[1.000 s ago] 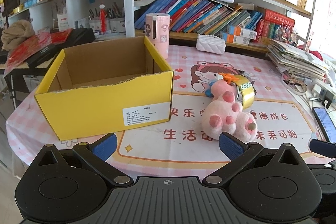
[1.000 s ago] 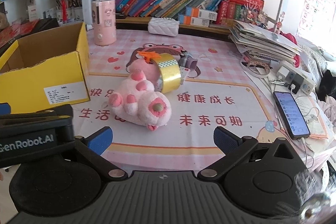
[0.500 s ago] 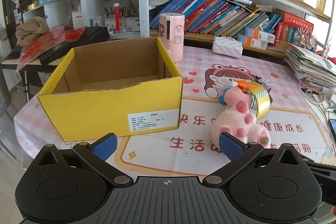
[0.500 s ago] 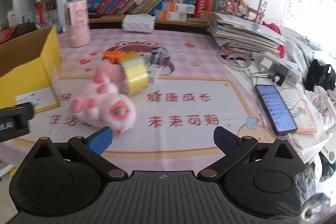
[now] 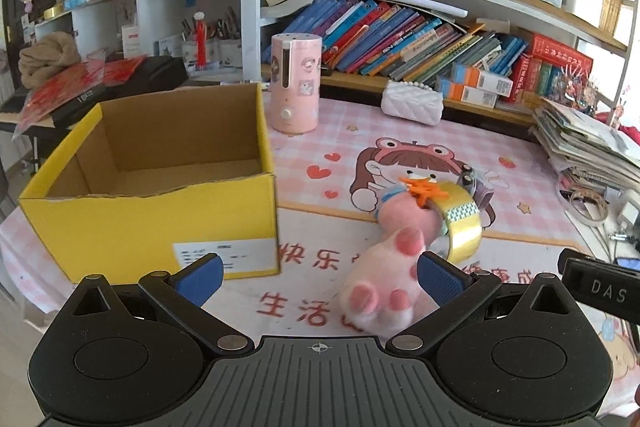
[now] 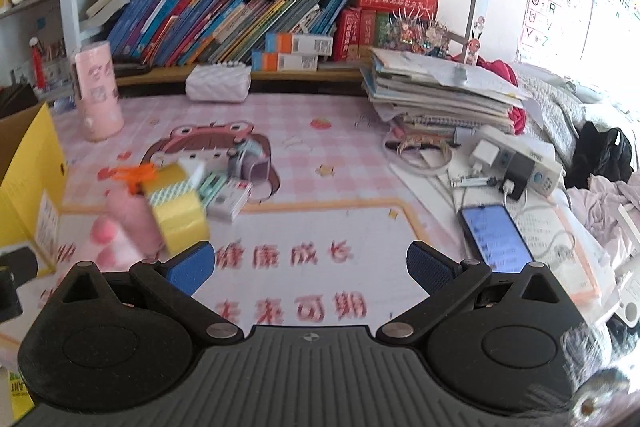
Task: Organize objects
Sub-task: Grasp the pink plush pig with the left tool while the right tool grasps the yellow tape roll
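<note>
Lying on the counter (image 5: 520,187) beside the yellow box (image 5: 148,227), the pink plush toy (image 5: 384,279) with the tape roll (image 5: 464,227) against it sits just before the left hand-held gripper (image 5: 320,273), spread wide and empty, like the right hand-held gripper (image 6: 311,263).
</note>
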A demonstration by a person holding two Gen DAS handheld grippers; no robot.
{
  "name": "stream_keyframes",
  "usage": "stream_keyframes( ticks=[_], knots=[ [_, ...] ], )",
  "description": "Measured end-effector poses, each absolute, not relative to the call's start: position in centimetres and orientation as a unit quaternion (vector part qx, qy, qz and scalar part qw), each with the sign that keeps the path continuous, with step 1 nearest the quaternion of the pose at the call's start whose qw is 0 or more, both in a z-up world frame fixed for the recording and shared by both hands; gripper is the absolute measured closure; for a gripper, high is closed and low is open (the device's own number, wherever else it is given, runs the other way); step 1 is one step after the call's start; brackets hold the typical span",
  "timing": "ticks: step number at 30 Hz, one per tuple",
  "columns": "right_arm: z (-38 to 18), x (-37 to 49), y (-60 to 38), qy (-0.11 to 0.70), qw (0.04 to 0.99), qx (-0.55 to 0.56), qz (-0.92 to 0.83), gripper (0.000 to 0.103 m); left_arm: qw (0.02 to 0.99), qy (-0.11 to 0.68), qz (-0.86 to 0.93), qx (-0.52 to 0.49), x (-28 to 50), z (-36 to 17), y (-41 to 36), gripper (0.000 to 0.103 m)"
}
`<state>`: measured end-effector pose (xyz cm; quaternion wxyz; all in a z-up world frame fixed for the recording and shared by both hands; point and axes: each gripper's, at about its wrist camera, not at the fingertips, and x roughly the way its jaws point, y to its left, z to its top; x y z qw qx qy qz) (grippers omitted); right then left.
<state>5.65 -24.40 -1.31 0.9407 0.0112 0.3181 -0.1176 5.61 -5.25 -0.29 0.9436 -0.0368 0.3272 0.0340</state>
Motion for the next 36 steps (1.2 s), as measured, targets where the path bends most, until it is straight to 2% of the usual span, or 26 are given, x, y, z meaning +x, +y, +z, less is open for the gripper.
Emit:
stream_keyframes(
  ticks=[11, 21, 22, 24, 26, 32, 36],
  knots=[
    [-0.8, 9.3, -28.9, 0.281, 0.954, 0.059, -0.087, 0.0, 0.923, 0.384, 0.022, -0.03, 8.4, -3.0, -9.4, 0.0],
    [-1.5, 11.6, -28.7, 0.301, 0.953, 0.023, -0.005, 0.0, 0.898, 0.428, 0.047, -0.088, 12.4, -5.7, -9.7, 0.0],
    [-1.5, 11.9, -28.6, 0.303, 0.953, 0.02, 0.003, 0.0, 0.895, 0.434, 0.051, -0.091, 12.7, -6.0, -9.7, 0.002],
    [-1.6, 12.1, -28.5, 0.304, 0.952, 0.017, 0.015, 0.0, 0.892, 0.439, 0.051, -0.098, 12.9, -6.4, -9.5, 0.018],
    [-1.8, 12.3, -28.3, 0.304, 0.952, 0.012, 0.027, 0.0, 0.89, 0.437, 0.048, -0.125, 12.8, -6.2, -8.8, 0.029],
    [-2.3, 13.7, -27.3, 0.322, 0.945, 0.012, 0.06, 0.0, 0.905, 0.379, 0.089, -0.17, 10.6, -3.9, -6.0, 0.03],
    [-3.2, 15.0, -25.4, 0.353, 0.931, 0.003, 0.091, 0.002, 0.903, 0.375, 0.131, -0.16, 9.2, -3.1, -4.5, 0.03]
  ],
)
